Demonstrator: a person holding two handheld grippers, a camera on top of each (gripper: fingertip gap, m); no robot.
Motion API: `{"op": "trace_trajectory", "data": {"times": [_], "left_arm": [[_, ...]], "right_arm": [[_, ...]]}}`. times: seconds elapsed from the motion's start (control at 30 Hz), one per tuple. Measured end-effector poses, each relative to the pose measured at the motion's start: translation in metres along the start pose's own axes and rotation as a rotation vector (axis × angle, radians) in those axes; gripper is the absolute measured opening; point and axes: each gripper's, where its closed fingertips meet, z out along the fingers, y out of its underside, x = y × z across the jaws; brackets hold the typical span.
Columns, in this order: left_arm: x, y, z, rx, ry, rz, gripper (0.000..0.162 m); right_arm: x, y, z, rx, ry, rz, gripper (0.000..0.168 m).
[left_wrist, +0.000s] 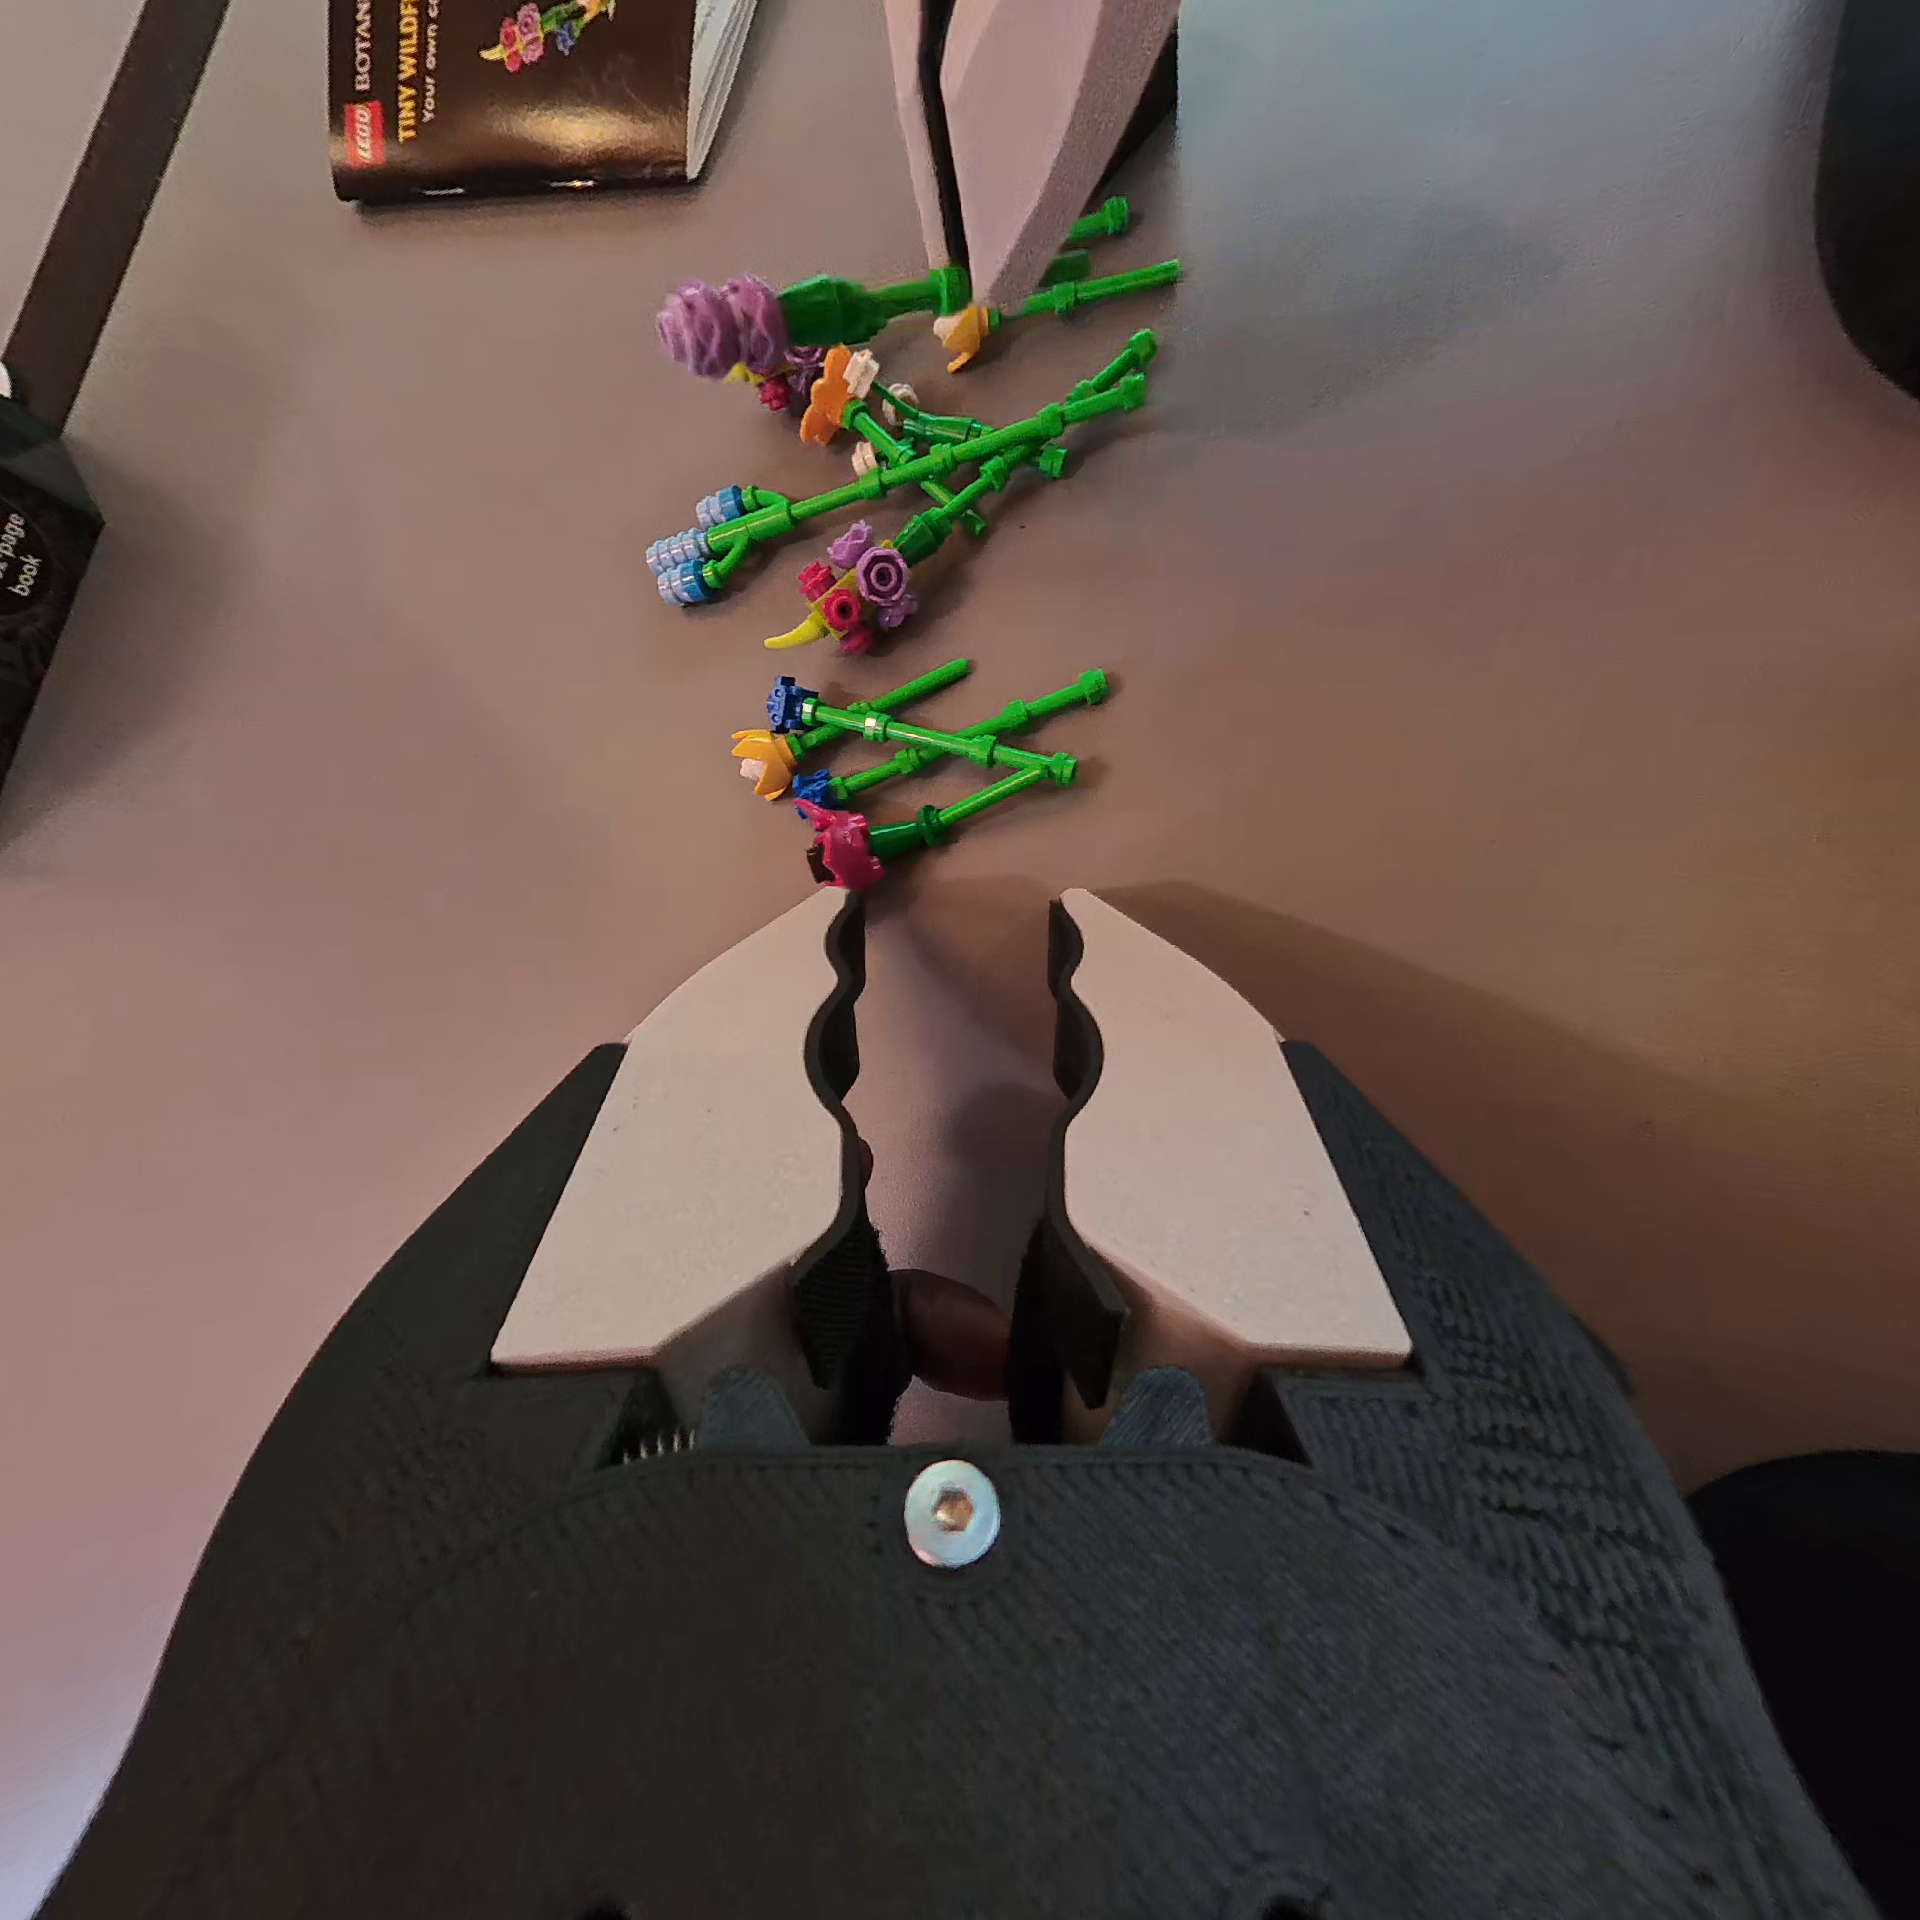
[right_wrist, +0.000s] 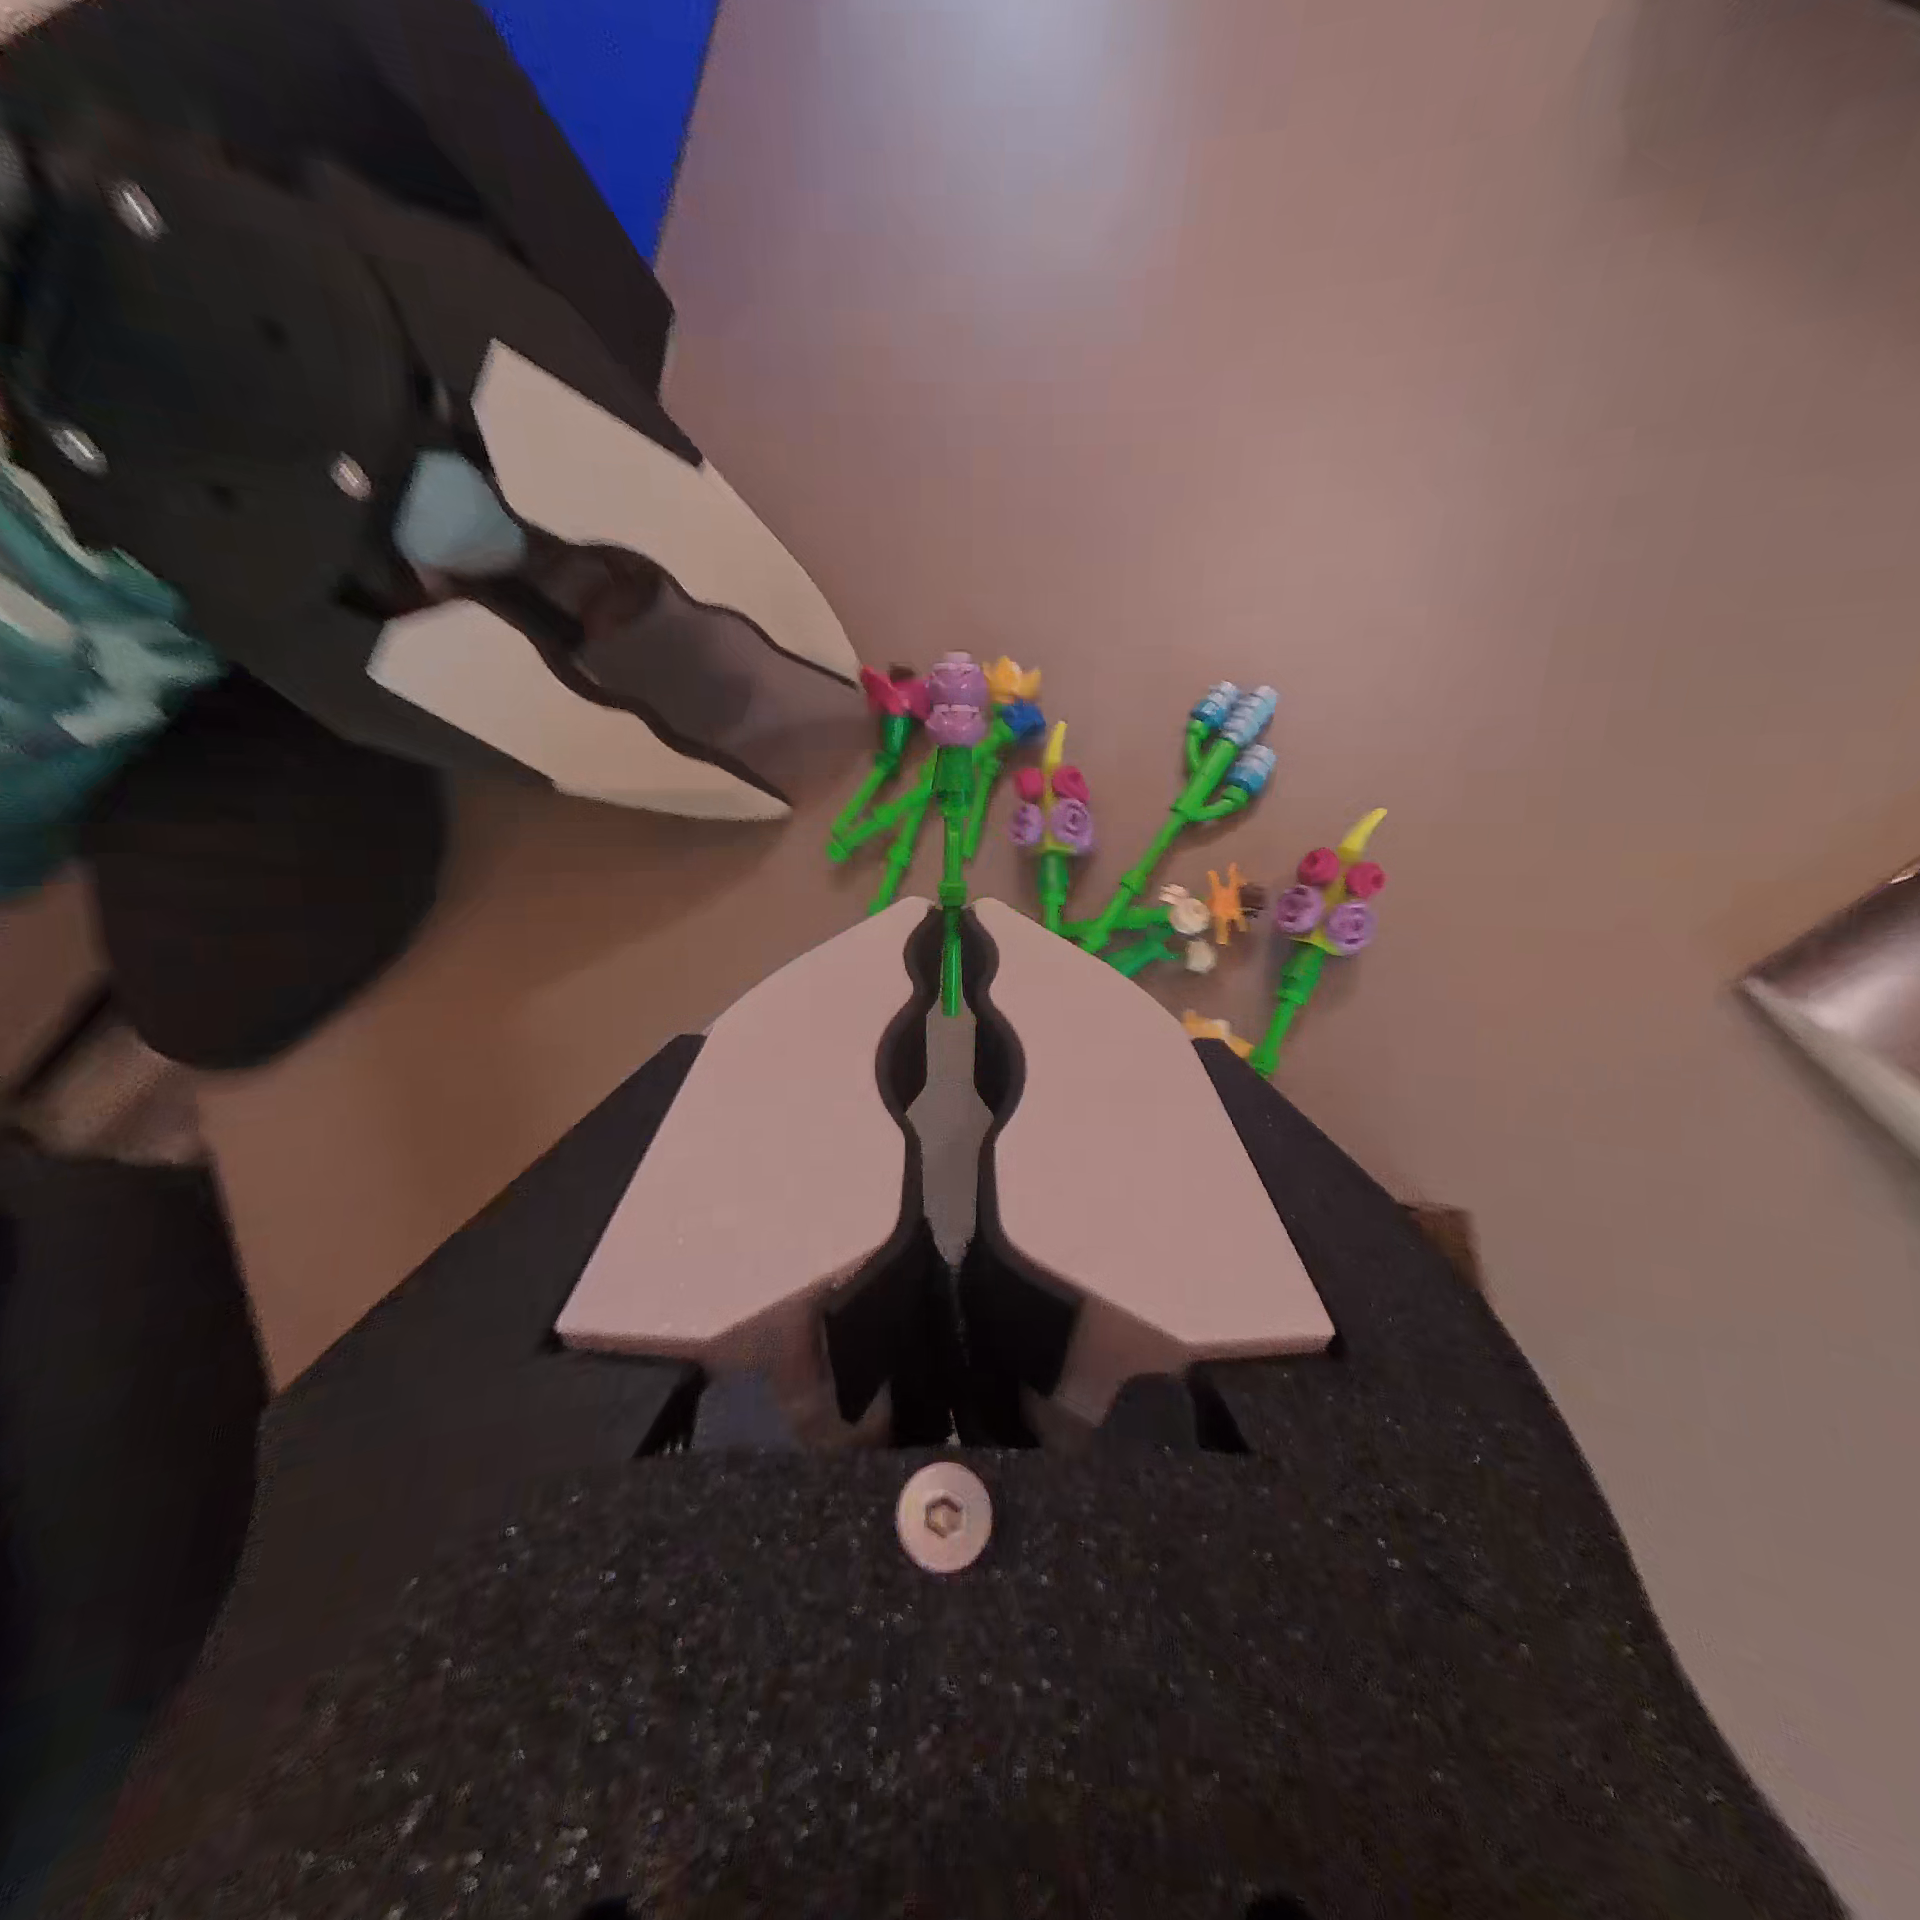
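Green plastic stem, pinched tight: my right gripper (right_wrist: 951, 925) is clamped on the stalk of the purple flower (right_wrist: 956, 696), bloom pointing away from the fingers. I cannot tell whether the flower rests on the table (right_wrist: 1455, 520) or hangs just above it. My left gripper (left_wrist: 956, 904) has its jaws apart and holds nothing, its tips just beside the magenta flower (left_wrist: 842, 847) at the near end of the scattered brick-built flowers (left_wrist: 883, 499). A dark booklet (left_wrist: 520, 94) lies beyond them.
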Motion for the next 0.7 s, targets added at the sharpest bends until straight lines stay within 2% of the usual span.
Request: {"op": "trace_trajectory", "data": {"times": [0.2, 0.37, 0.47, 0.53, 0.7], "left_arm": [[-0.005, 0.003, -0.002, 0.003, -0.021, 0.007, 0.034], [-0.004, 0.002, -0.002, 0.008, -0.024, 0.021, 0.034], [-0.004, 0.001, -0.002, 0.009, -0.025, 0.027, 0.034], [-0.003, 0.001, -0.002, 0.008, -0.021, 0.026, 0.034], [-0.002, 0.001, -0.001, 0.009, -0.013, 0.009, 0.033]], "right_arm": [[-0.012, -0.009, 0.011, 0.146, -0.057, 0.221, 0.003], [-0.012, 0.000, 0.026, 0.116, -0.032, 0.273, 0.003], [-0.007, 0.003, 0.032, 0.093, 0.023, 0.271, 0.003], [-0.005, 0.002, 0.033, 0.083, 0.049, 0.258, 0.011], [-0.008, 0.011, 0.029, -0.029, 0.161, 0.093, 0.019]]}}
